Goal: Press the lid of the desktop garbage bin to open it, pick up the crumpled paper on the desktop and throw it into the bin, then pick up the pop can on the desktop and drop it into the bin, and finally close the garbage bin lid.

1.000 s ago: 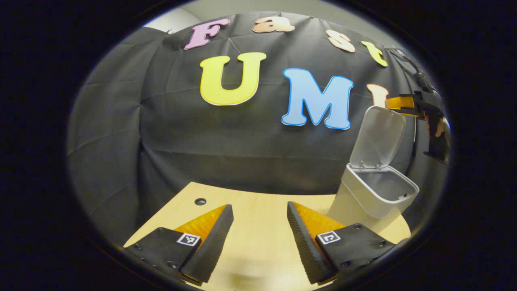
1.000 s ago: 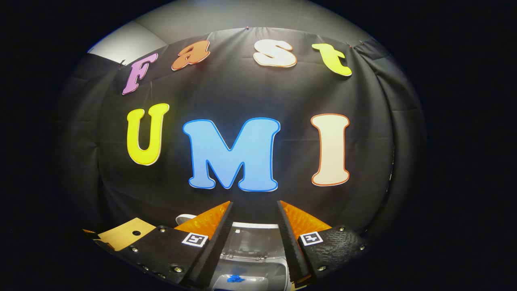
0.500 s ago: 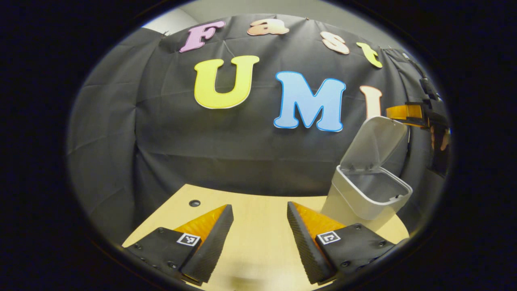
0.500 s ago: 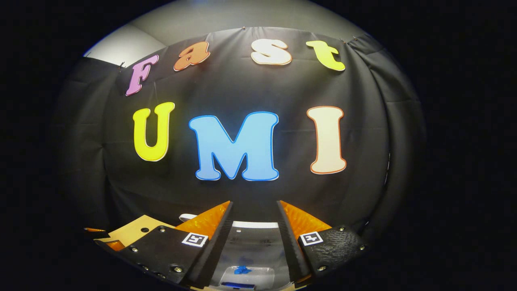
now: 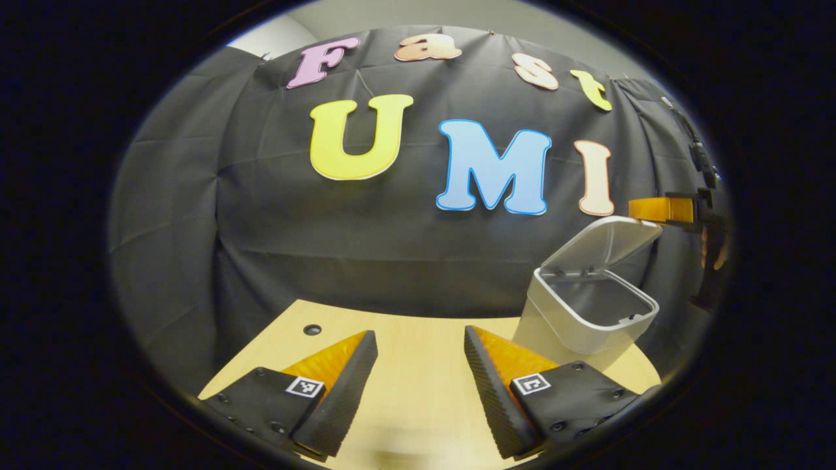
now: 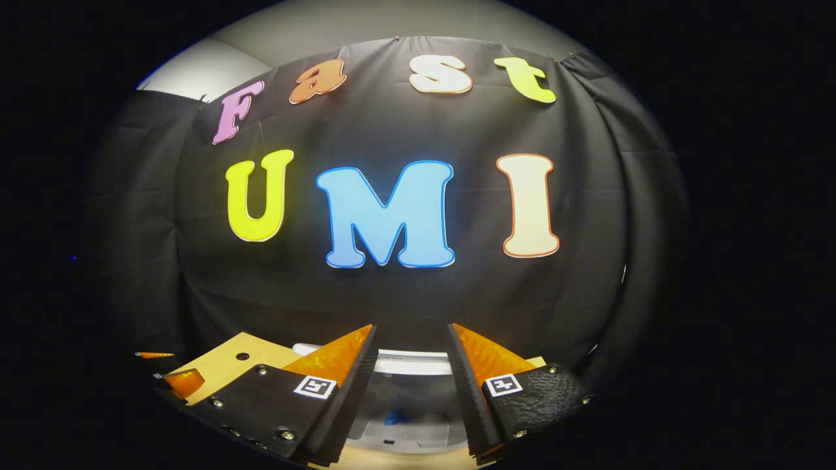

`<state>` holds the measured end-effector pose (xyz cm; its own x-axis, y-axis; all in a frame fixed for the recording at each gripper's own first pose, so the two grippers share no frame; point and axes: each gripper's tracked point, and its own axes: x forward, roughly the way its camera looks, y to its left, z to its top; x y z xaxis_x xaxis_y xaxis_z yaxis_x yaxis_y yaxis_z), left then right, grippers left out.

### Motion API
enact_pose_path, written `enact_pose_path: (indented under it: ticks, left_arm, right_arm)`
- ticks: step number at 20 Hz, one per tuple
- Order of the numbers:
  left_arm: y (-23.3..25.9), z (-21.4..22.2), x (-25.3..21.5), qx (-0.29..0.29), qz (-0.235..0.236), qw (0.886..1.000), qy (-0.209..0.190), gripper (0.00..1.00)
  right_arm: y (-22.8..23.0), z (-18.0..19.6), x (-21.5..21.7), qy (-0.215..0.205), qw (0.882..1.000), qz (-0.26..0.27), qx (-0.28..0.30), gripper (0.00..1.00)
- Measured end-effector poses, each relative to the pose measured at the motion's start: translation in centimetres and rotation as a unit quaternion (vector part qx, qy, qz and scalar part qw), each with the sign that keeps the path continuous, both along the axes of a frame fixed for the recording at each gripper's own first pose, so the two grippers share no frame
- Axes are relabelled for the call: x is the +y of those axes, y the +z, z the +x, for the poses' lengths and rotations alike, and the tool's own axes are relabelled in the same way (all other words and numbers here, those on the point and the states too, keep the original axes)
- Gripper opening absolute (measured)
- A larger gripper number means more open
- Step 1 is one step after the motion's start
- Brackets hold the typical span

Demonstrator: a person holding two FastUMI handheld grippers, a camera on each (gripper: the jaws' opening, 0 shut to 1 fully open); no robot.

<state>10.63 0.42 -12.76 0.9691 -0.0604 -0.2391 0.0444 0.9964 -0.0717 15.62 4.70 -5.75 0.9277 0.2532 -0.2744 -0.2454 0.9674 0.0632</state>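
The pale wood-grain table in front of you is smooth and rounded at its far edge, with a small dark round hole near its far left corner. On its right side stands the bin — a matte off-white plastic tub, squarish with rounded corners. Its lid is hinged at the far edge and tilted partway up; in the left gripper view the bin's mouth is open below it.

Your left gripper hangs over the near part of the table, its ribbed wedge-shaped fingers spread apart with nothing between them. Your right gripper is above the bin, fingers also apart and empty — from the left gripper view its tip sits just beside the lid's raised edge, though whether it touches can't be told.

Between the right gripper's fingers a small blue scrap shows; what it is isn't clear. Each finger carries a small square black-and-white marker.
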Motion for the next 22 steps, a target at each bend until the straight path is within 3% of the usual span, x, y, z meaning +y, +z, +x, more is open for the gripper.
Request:
enact_pose_path:
  ticks: [11, 22]
  left_arm:
    - [0.5, -0.9, 0.7, -0.002, 0.006, 1.0, 0.002, 0.89]
    - [0.3, -0.6, 0.9, 0.001, 0.007, 1.0, 0.001, 0.89]
  right_arm:
    - [-8.9, -3.5, 0.8, 0.01, 0.995, -0.018, 0.097, 0.69]
    - [-10.1, -3.9, 0.9, 0.005, 0.994, -0.034, 0.102, 0.69]
